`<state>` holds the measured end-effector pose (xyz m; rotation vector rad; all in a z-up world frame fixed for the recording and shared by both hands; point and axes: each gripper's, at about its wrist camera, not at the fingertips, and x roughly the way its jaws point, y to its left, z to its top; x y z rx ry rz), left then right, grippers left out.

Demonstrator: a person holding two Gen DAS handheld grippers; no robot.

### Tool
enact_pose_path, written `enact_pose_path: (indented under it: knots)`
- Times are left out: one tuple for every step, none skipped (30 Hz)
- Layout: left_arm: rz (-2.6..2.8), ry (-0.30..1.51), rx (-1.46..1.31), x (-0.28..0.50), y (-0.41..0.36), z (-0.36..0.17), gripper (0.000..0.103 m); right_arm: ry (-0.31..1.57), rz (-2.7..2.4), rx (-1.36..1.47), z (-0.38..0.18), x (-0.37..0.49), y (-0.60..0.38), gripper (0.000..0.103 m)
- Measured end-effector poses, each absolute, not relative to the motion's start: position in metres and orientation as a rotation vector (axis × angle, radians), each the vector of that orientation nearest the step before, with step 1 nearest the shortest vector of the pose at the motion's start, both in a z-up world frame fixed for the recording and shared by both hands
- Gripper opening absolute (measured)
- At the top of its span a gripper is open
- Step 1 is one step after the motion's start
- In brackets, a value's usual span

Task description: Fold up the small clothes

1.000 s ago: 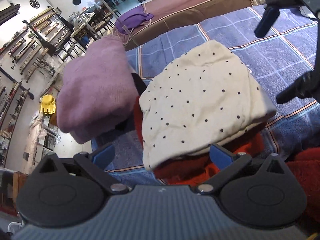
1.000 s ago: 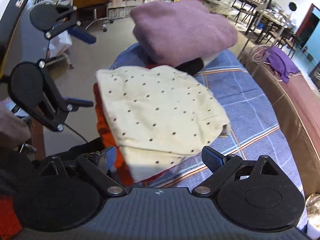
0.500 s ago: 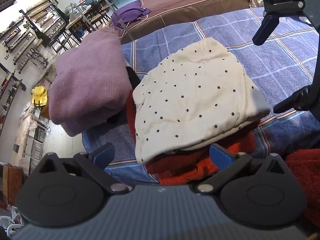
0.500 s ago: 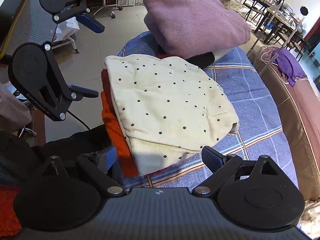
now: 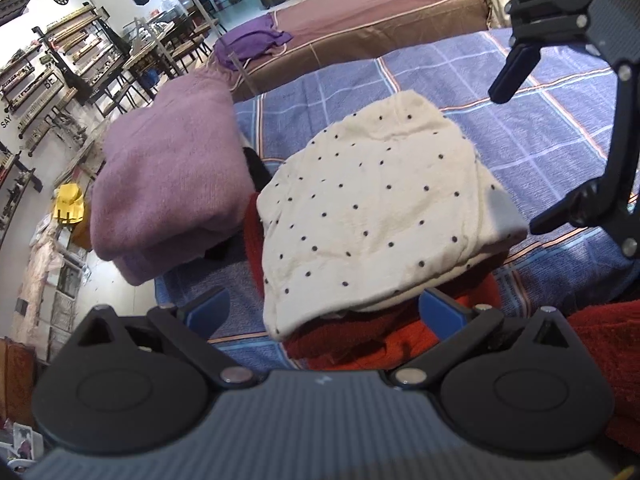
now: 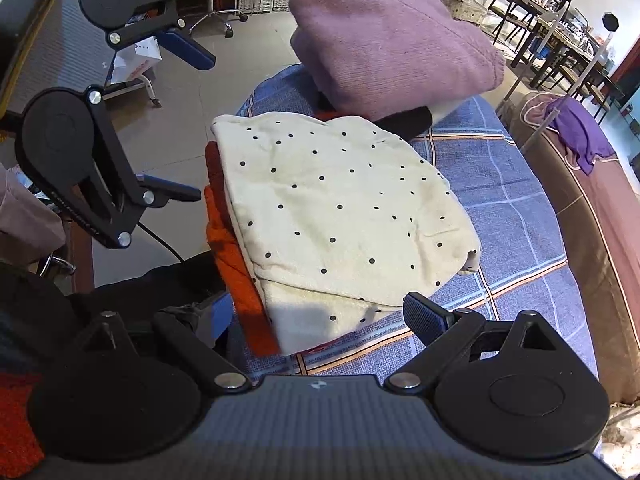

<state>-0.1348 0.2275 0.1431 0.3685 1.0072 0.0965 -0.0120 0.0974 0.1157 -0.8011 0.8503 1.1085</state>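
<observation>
A folded cream garment with black dots [image 5: 372, 216] [image 6: 332, 212] lies on top of a folded red-orange garment [image 5: 384, 336] [image 6: 228, 248] on the blue checked bed cover [image 5: 520, 128] [image 6: 504, 216]. My left gripper [image 5: 324, 312] stands open at the stack's near edge, nothing between its fingers. My right gripper [image 6: 320, 316] is open too, just short of the stack from the other side. Each gripper shows in the other's view, the right gripper [image 5: 532, 156] and the left gripper [image 6: 188, 124].
A folded purple sweater [image 5: 168, 184] [image 6: 392, 44] rests on dark and white clothes beside the stack, near the bed's edge. More red cloth [image 5: 600, 344] lies at my right. A brown bed [image 5: 380, 20] with a violet garment [image 6: 580, 128] stands beyond. Floor and shelves lie past the edge.
Both grippers have drawn back slightly from the stack and stay open. The cream garment lies settled on the red one, unmoved.
</observation>
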Motion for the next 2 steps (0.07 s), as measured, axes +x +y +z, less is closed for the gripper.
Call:
enact_pose_path:
  knots:
    - [0.095, 1.004, 0.367, -0.1349, 0.2276, 0.1436, 0.103, 0.851, 1.107, -0.799, 0.1158, -0.0118, 0.0974, 0.103]
    - [0.105, 1.003, 0.372, -0.1345, 0.2276, 0.1437, 0.103, 0.851, 1.106, -0.796, 0.1159, -0.0116, 0.0973, 0.103]
